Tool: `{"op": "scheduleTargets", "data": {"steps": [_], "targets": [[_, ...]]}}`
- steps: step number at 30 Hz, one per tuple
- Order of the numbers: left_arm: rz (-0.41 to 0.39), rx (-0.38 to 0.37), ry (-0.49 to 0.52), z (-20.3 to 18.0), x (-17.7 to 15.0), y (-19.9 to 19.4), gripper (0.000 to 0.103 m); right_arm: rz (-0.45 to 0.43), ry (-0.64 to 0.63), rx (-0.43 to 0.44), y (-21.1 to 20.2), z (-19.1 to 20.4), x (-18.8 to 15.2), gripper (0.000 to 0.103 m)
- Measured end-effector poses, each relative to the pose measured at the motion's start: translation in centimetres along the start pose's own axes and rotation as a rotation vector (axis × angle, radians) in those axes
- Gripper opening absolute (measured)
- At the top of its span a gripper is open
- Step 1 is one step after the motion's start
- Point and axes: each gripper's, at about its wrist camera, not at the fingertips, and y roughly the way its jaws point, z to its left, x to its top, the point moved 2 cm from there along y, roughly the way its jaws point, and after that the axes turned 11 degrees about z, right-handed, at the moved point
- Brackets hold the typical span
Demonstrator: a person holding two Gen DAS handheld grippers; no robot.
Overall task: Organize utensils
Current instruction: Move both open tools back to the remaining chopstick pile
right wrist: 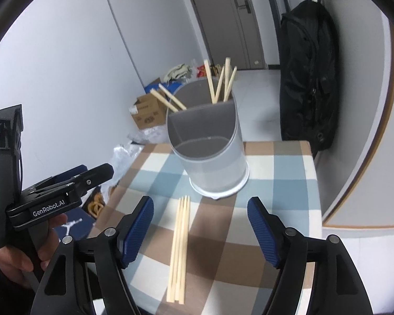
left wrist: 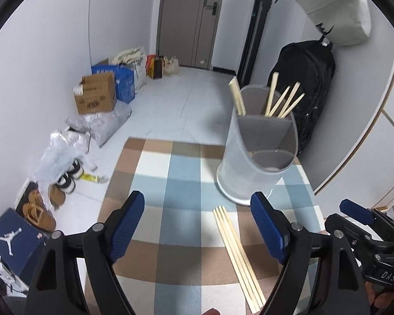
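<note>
Several loose wooden chopsticks (right wrist: 180, 249) lie side by side on the checked tablecloth (right wrist: 289, 183), in front of a grey utensil holder (right wrist: 210, 162) with separate compartments. More chopsticks (right wrist: 218, 84) stand in its two rear compartments; the front one looks empty. My right gripper (right wrist: 201, 204) is open above the loose chopsticks, not touching them. My left gripper (left wrist: 197, 199) is open too, over the cloth just left of the loose chopsticks (left wrist: 236, 252) and short of the holder (left wrist: 257, 152). A hand holds the left gripper (right wrist: 97, 170) at the table's left edge.
A black backpack (right wrist: 307, 78) hangs against the wall behind the table's right side. On the floor to the left sit cardboard boxes (left wrist: 96, 95), plastic bags (left wrist: 102, 123), shoes (left wrist: 68, 176) and a blue shoebox (left wrist: 10, 239). A closed door (left wrist: 189, 18) is at the back.
</note>
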Motion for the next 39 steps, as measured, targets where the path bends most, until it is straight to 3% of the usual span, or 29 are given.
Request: {"op": "scheduleTargets", "data": {"steps": [5, 16, 20, 26, 29, 35, 39], "targets": [[0.035, 0.0, -0.05, 1.3, -0.2, 1.2, 0.08, 0.062, -0.009, -0.019, 2.2, 0.0, -0.1, 0.076], [0.002, 0.045, -0.15, 4.7, 1.4, 0.9, 0.08, 0.222, -0.003, -0.049, 8.5, 0.4, -0.2, 0.076], [0.026, 0.035, -0.174, 5.6, 1.5, 1.5, 0.08, 0.271, 0.0, -0.06, 10.4, 0.5, -0.5, 0.067], [0.046, 0.046, -0.159, 6.2, 1.4, 1.7, 0.08, 0.32, -0.035, -0.071, 12.6, 1.4, -0.9, 0.063], [0.055, 0.046, -0.152, 6.5, 1.3, 1.8, 0.08, 0.358, -0.048, -0.071, 13.5, 1.8, -1.1, 0.051], [0.057, 0.062, -0.153, 7.2, 1.2, 1.8, 0.08, 0.391, -0.052, -0.125, 14.5, 2.3, -1.3, 0.048], [0.058, 0.072, -0.142, 7.3, 1.1, 1.7, 0.08, 0.396, -0.127, -0.177, 14.8, 3.4, -1.3, 0.044]]}}
